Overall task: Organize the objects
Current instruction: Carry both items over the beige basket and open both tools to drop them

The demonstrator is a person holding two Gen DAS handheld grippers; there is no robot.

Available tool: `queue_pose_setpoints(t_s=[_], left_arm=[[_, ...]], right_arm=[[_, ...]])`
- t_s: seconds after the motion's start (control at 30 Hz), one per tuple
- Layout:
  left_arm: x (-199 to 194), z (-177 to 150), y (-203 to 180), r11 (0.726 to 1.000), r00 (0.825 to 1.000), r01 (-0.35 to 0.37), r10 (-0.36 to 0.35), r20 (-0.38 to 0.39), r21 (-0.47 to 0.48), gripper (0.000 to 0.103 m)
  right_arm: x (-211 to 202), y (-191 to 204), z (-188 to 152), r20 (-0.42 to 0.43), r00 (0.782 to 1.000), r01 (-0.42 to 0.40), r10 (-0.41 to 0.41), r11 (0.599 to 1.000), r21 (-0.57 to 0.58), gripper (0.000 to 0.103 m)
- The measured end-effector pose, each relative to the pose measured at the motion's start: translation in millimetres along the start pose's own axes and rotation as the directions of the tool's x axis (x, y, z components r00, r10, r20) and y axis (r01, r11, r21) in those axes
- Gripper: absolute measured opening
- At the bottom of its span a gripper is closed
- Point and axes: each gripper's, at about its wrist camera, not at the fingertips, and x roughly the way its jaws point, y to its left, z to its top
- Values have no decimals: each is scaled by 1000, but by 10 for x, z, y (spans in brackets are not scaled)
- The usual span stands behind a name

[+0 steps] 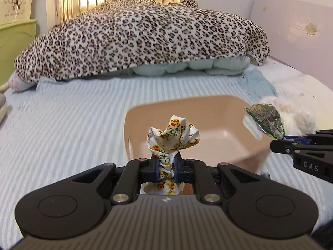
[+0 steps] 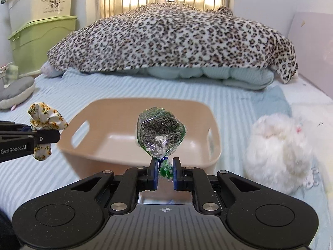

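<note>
The left gripper (image 1: pixel 166 166) pinches a flowered cloth bundle (image 1: pixel 173 138) just before a tan basin (image 1: pixel 218 108) on the striped bed (image 1: pixel 72 125). At right, the right gripper (image 1: pixel 280 139) holds a green packet (image 1: pixel 265 120).

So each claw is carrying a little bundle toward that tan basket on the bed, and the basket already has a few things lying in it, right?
Not quite: the tan basket is empty, as the right wrist view shows. The rest holds: the left gripper is shut on the floral cloth bundle, and the right gripper pinches the green sachet by its tied neck, over the bed.
</note>
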Motion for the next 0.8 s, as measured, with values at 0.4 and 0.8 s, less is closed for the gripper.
queue_pose_setpoints(t_s=[0.4,0.8], left_arm=[[812,158,-199,995,995,-85,88,-56,54,14],[1190,-21,-140,991,974,-113,124,-187,69,27]], right_arm=[[633,-43,275,-63,996,67,-69,997,-35,13],[1003,22,108,-161,981,96,-111,991,-94,36]])
